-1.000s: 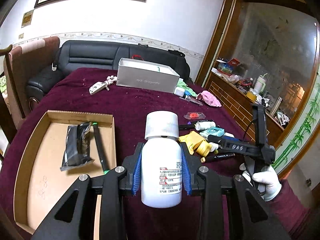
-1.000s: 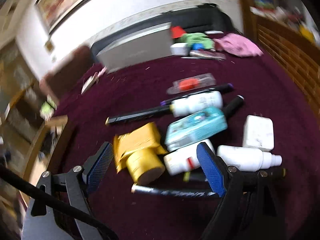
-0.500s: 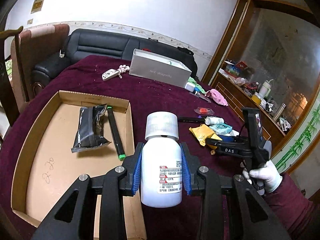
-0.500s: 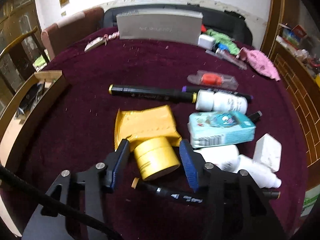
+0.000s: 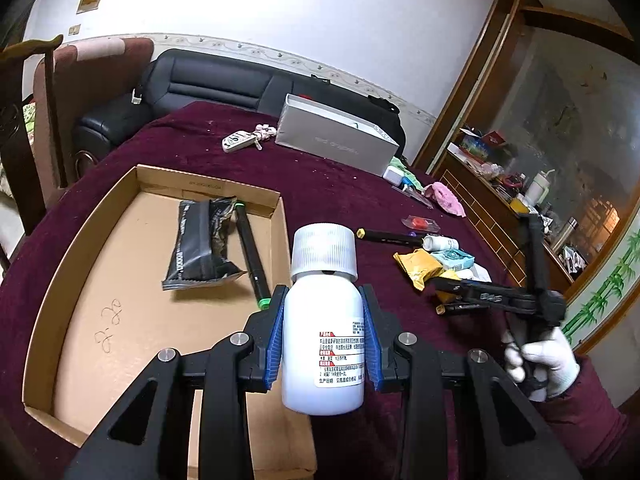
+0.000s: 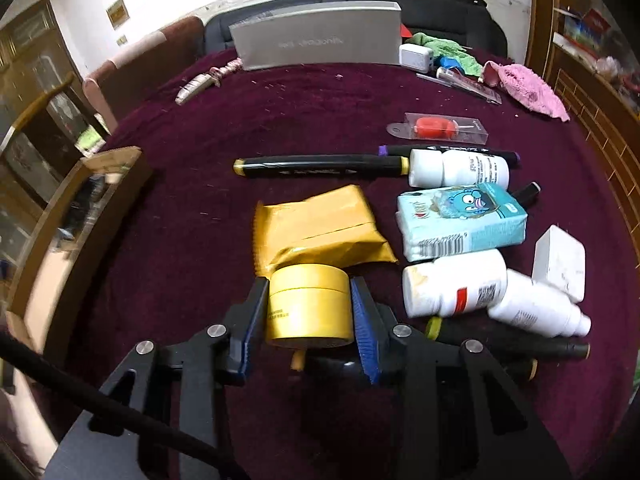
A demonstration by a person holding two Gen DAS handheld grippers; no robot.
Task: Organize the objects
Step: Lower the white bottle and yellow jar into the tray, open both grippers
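Note:
My left gripper (image 5: 323, 336) is shut on an upright white pill bottle (image 5: 323, 344) with a ribbed white cap, held above the right edge of a cardboard tray (image 5: 100, 216). The tray holds a black snack packet (image 5: 202, 246) and a black marker with a green end (image 5: 252, 258). My right gripper (image 6: 308, 312) has both blue pads against a yellow jar (image 6: 308, 306) that rests on the maroon cloth in front of a yellow packet (image 6: 320, 228). It also shows in the left wrist view (image 5: 460, 292), low over the pile.
Right of the jar lie a teal tissue pack (image 6: 460, 220), white bottles (image 6: 456, 288) (image 6: 460, 168), a white spray bottle (image 6: 536, 308), a white box (image 6: 560, 262), black markers (image 6: 320, 166) and a red item in a clear pack (image 6: 438, 128). A grey box (image 6: 320, 42) stands at the back.
The right gripper's jaws closed in from wide open onto the yellow jar. The left gripper carried the white bottle leftward toward the cardboard tray.

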